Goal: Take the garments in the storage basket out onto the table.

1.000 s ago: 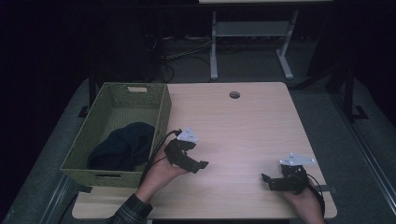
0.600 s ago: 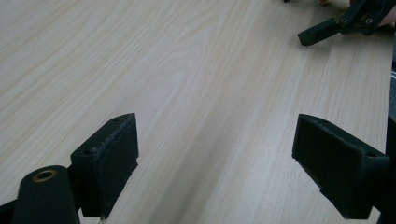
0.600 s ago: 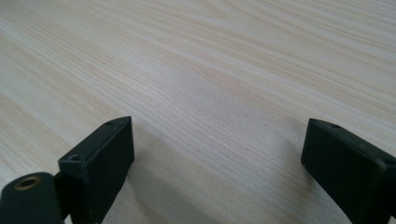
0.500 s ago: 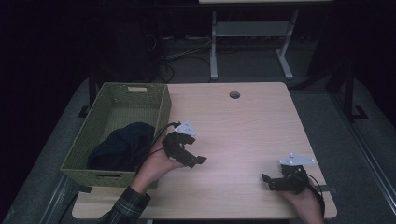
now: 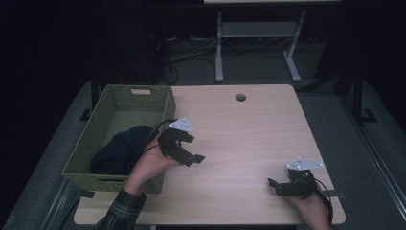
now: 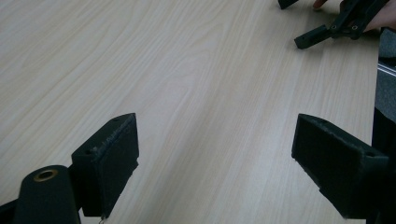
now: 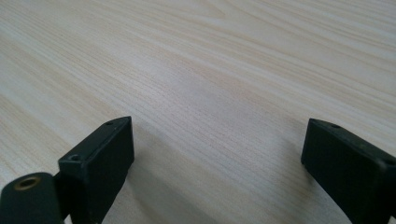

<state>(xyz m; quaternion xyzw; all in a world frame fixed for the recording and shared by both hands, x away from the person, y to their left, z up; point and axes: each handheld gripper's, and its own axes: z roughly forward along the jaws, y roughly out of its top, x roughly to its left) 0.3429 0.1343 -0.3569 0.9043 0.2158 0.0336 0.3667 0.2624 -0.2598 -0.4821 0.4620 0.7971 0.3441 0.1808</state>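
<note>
1. The left tool [image 5: 191, 155] is hovering just beside the right wall of the green basket [image 5: 165, 103], at the left part of the wooden surface [image 5: 249, 139], with a hand [image 5: 148, 165] in a plaid sleeve holding it.
2. Its jaws are standing wide apart in the left gripper view, with nothing but bare wood grain between them.
3. The right tool [image 5: 277, 186] is sitting low near the front right corner of the surface, well apart from the left one, and a hand [image 5: 311, 208] is gripping it from the front edge.
4. Its jaws are also spread apart in the right gripper view, holding nothing.
5. A dark cloth [image 5: 119, 148] is lying bunched in the front half of the basket, nearest to the left tool but not touching it.
6. A grey three-cornered plate is topping each tool, and a cable is trailing from each.
7. A round hole [image 5: 240, 97] is showing near the far edge of the surface.
</note>
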